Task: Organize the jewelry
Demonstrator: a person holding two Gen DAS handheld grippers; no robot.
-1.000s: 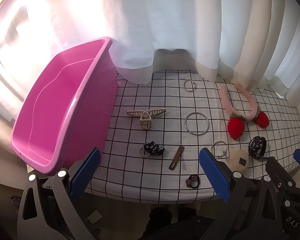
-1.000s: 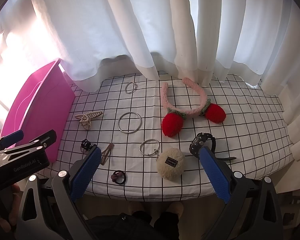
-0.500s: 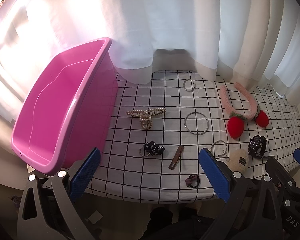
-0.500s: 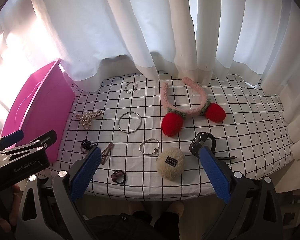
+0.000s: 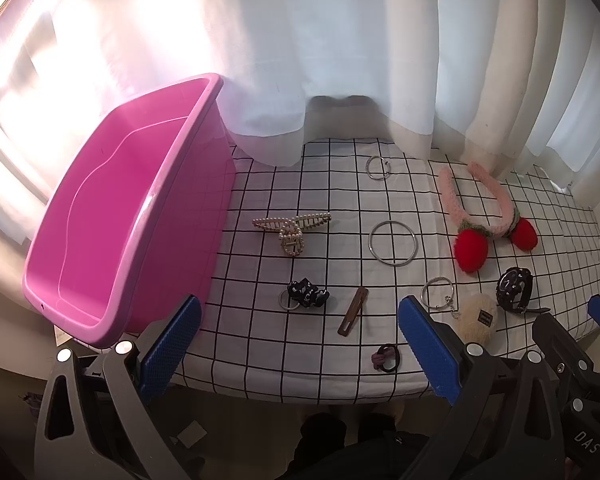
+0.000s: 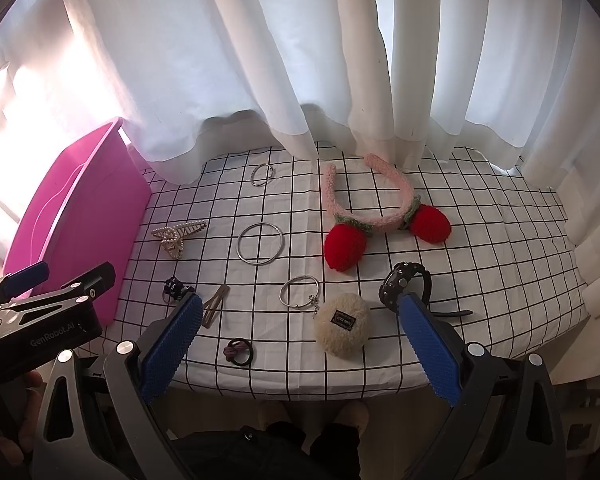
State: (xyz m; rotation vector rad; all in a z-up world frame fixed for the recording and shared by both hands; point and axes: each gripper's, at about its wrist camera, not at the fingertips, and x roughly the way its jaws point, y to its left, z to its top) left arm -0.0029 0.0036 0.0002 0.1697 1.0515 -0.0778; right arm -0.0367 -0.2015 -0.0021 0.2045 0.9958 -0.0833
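Nothing has moved since the earlier frames. Our left tongs (image 5: 298,340) and right tongs (image 6: 300,338) hover spread wide and empty at the counter's (image 6: 500,240) near edge. The jewelry, including a pearl claw clip (image 5: 290,228) and silver bangle (image 5: 393,243), lies scattered on it; the pink bin (image 5: 112,216) stands left. We judge sorting unstarted; next, lower onto one piece.

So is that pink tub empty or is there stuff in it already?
Empty: the pink tub shows only bare pink floor; the jewelry lies on the checked cloth.
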